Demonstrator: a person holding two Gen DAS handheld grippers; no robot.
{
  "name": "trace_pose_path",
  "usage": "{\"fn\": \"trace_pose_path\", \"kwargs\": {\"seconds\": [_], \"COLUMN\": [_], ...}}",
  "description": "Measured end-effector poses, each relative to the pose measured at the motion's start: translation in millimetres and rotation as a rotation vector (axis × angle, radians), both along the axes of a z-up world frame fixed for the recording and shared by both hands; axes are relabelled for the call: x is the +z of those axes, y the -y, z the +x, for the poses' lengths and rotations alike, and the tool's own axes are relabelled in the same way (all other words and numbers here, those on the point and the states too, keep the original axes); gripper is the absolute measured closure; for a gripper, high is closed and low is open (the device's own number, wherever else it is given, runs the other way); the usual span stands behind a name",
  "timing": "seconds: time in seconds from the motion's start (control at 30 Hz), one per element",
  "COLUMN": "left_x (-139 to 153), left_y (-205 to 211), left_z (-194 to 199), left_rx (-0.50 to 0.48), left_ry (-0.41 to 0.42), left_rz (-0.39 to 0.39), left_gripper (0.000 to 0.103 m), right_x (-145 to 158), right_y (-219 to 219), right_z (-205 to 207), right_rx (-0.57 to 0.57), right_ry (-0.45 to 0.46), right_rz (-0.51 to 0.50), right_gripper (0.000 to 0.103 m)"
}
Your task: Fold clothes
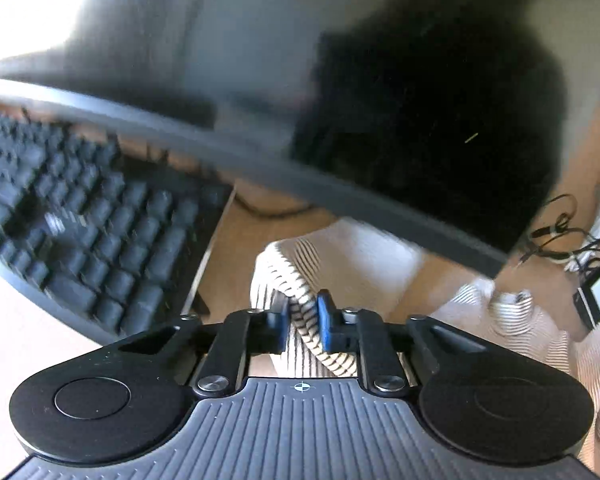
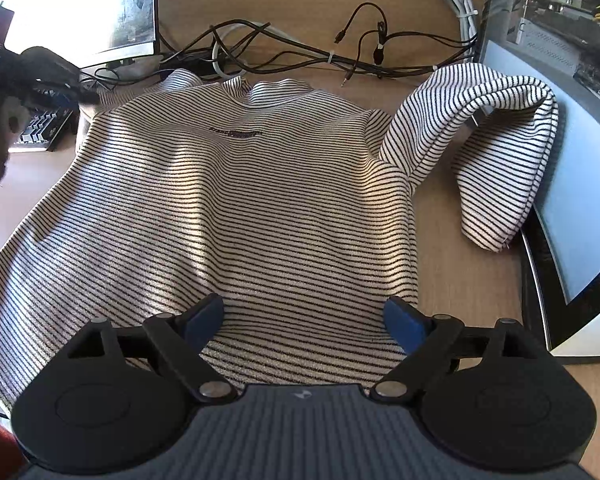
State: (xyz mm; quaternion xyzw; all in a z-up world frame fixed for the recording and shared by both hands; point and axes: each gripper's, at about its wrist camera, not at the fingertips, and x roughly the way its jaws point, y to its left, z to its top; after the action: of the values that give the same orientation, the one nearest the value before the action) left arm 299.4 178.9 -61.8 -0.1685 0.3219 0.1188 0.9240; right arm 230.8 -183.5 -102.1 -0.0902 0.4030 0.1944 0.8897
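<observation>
i'm at the start of the fold: the striped top [image 2: 236,184] lies spread flat on the wooden desk [image 2: 472,280], front up with a small line of print on the chest, and nothing is folded over yet. my left gripper [image 1: 303,320] has its blue pads pinched tight on a bunched bit of the striped cloth, what looks like the left sleeve or shoulder end, right beside the keyboard [image 1: 80,216] and under the edge of a monitor [image 1: 340,128]; that view is blurred, so i can't say exactly which part i've caught. my right gripper [image 2: 304,322] hangs low over the hem end with its jaws spread wide and nothing between the pads, the cloth only passing underneath. the top's long axis runs away from the right camera, hem nearest me, collar pointing toward the tangle of cables [image 2: 300,52] at the back of the desk. the right sleeve [image 2: 500,140] is humped up in an arch off to the side, close to the computer case [image 2: 572,184]. next, i judge, i should carry the pinched left part across the chest toward the middle, keeping it low so it doesn't drag the body askew, then bring the right side down to pin or take the arched sleeve.
</observation>
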Motion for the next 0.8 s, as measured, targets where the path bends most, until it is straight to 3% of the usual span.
{"fn": "trace_pose_path", "kwargs": {"seconds": [0.23,0.33,0.43,0.5,0.57,0.6,0.67,0.8], "left_x": [26.7,15.8,5.6,13.9,23.6,28.1,35.8,37.0], "left_y": [12.9,12.5,1.2,-12.7,-28.9,-34.8,-42.8,-41.7], "left_z": [-72.6,-91.3,-107.8,-111.6,-106.8,-98.8,-73.0,-10.0], "left_rx": [0.010,0.042,0.078,0.144,0.196,0.193,0.138,-0.021], "left_ry": [0.103,0.046,0.024,0.061,0.111,0.123,0.119,-0.004], "left_rz": [0.092,0.072,0.043,0.011,-0.030,-0.036,-0.013,0.077], "left_gripper": [0.088,0.085,0.064,0.043,0.034,0.023,0.012,0.010], "right_x": [-1.7,-2.3,-2.6,-2.9,-3.2,-3.4,-3.9,-4.2], "right_y": [1.0,1.8,1.8,1.7,1.5,1.4,0.3,-0.3], "right_z": [-0.1,-0.4,0.0,1.2,2.5,3.1,3.2,2.8], "right_rx": [0.009,0.013,0.014,0.015,0.017,0.017,0.012,0.004], "right_ry": [0.005,0.006,0.006,0.006,0.007,0.008,0.009,0.014], "right_rz": [0.000,0.000,-0.002,-0.004,-0.006,-0.006,-0.005,-0.003], "right_gripper": [0.014,0.013,0.012,0.011,0.010,0.009,0.008,0.008]}}
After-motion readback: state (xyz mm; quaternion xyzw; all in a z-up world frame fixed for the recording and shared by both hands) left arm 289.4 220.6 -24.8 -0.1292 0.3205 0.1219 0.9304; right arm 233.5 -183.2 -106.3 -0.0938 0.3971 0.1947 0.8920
